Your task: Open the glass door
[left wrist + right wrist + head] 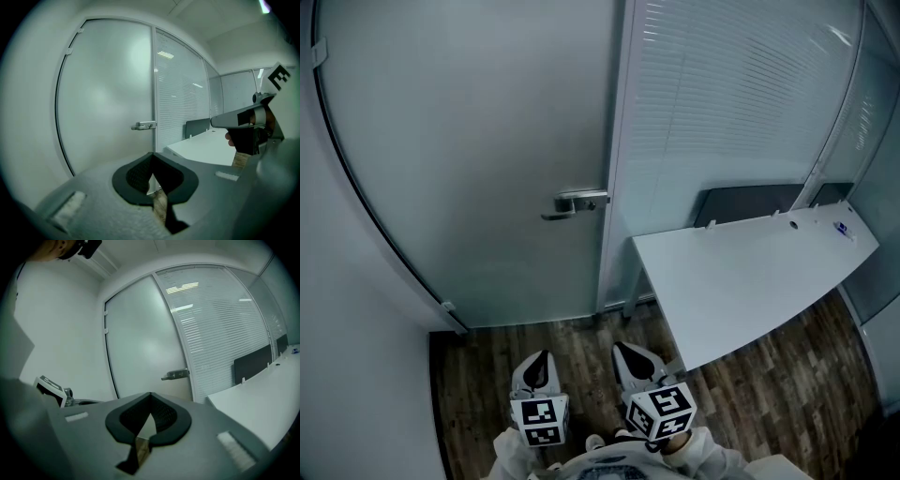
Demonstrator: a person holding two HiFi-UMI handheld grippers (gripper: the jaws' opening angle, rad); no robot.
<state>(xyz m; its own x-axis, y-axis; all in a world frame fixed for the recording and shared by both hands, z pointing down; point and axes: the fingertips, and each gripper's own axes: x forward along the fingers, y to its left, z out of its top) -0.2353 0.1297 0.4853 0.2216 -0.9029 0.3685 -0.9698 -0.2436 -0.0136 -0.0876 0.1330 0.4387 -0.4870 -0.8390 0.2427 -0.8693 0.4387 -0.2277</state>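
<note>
The frosted glass door [469, 169] stands closed in its frame beside the slatted glass partition [722, 94], which fits either a door waiting to be opened or one opened and swung shut again. Its lever handle [577, 202] sits level, well apart from both tools. The left hand-held gripper [540, 361] and right hand-held gripper [630, 354] hang low over the wooden floor [478, 375], each with jaws pressed together on nothing.

Your glass door [469, 159] stands shut at your 12 o'clock: a tall frosted pane in a slim frame. Its metal lever handle [572, 204] sits at the door's right edge, lying level and pointing toward 9 o'clock.
</note>
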